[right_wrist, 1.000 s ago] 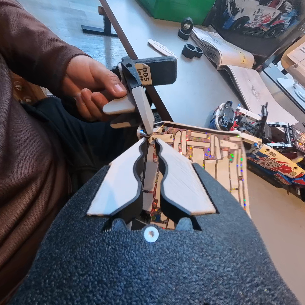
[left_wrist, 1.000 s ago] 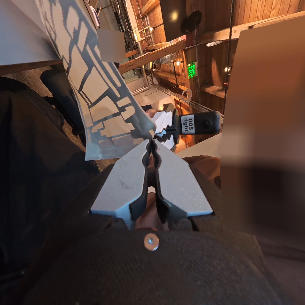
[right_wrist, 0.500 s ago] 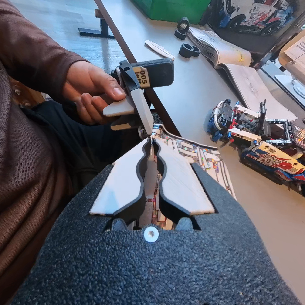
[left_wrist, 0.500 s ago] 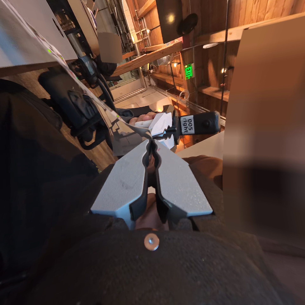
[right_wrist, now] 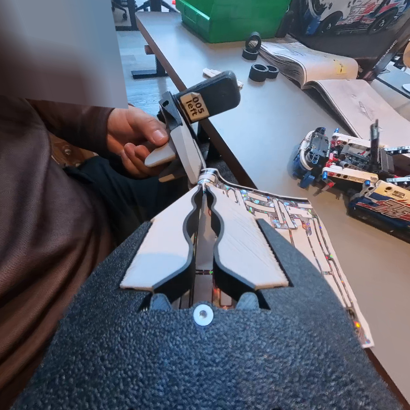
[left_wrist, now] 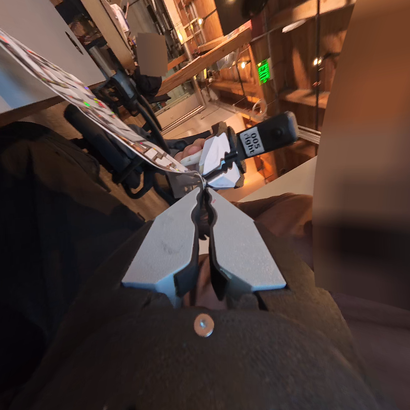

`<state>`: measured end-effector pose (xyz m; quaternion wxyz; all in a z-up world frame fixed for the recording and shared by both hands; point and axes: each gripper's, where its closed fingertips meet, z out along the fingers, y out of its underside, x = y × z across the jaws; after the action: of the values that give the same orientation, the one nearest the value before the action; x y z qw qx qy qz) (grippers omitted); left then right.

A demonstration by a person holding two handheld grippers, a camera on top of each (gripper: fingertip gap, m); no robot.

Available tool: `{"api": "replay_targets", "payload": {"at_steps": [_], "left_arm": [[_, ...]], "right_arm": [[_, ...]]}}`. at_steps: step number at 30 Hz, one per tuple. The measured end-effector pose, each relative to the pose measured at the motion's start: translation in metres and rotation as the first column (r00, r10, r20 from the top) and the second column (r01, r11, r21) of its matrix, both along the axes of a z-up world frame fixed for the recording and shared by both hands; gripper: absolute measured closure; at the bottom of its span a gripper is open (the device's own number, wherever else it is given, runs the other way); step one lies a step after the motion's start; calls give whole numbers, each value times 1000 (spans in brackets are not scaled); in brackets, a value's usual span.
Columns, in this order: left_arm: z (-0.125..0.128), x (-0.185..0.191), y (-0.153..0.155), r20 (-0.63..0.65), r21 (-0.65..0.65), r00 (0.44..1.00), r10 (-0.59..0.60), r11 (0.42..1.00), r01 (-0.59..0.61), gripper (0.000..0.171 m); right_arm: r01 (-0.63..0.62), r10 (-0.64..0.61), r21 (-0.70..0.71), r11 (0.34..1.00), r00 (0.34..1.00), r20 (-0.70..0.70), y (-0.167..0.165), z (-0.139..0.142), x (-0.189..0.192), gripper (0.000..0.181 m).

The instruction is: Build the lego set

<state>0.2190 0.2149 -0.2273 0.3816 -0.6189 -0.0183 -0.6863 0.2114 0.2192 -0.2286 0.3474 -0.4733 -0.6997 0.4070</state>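
Note:
A shiny holographic sticker sheet (right_wrist: pixel 288 224) hangs between both grippers over the table's near edge. My right gripper (right_wrist: pixel 204 192) is shut on the sheet's curled corner (right_wrist: pixel 208 175). My left gripper (left_wrist: pixel 203 192) is shut on the same corner from the opposite side, and it also shows in the right wrist view (right_wrist: pixel 195 175), held by a hand (right_wrist: pixel 135 135). In the left wrist view the sheet (left_wrist: pixel 88 104) runs up to the left, nearly edge-on, and the right gripper (left_wrist: pixel 207 180) meets my tips. A partly built white, blue and red Lego car (right_wrist: pixel 355 159) lies on the table.
On the white table (right_wrist: pixel 266 133) lie an open instruction booklet (right_wrist: pixel 332 73), loose black tyres (right_wrist: pixel 263 72), a green bin (right_wrist: pixel 233 20) and the set's box (right_wrist: pixel 355 17) at the back. The person's lap and brown sleeve (right_wrist: pixel 44 199) fill the left. My left and right fingertips are right by each other.
The sticker sheet has tipped from facing the right camera to lying flatter toward the right. In the left view it went from broad to nearly edge-on. Both grippers stay shut on its corner.

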Motion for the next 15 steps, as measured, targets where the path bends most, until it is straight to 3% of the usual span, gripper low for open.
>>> {"api": "replay_targets", "payload": {"at_steps": [4,7,11,15], "left_arm": [[-14,-2,2,-62,-29,998,9,1000,-11,171],[-29,-8,7,-76,-91,997,30,995,-37,171],[-51,-15,11,-91,-183,995,50,981,-66,171],[-65,-17,13,-118,-230,992,50,970,-76,171]], "right_arm": [[-13,13,0,1000,998,64,3,-15,1,175],[38,-33,-70,997,997,63,21,-12,3,159],[258,-250,-126,958,965,80,88,-11,17,152],[540,-509,-204,817,841,184,169,-26,51,147]]}}
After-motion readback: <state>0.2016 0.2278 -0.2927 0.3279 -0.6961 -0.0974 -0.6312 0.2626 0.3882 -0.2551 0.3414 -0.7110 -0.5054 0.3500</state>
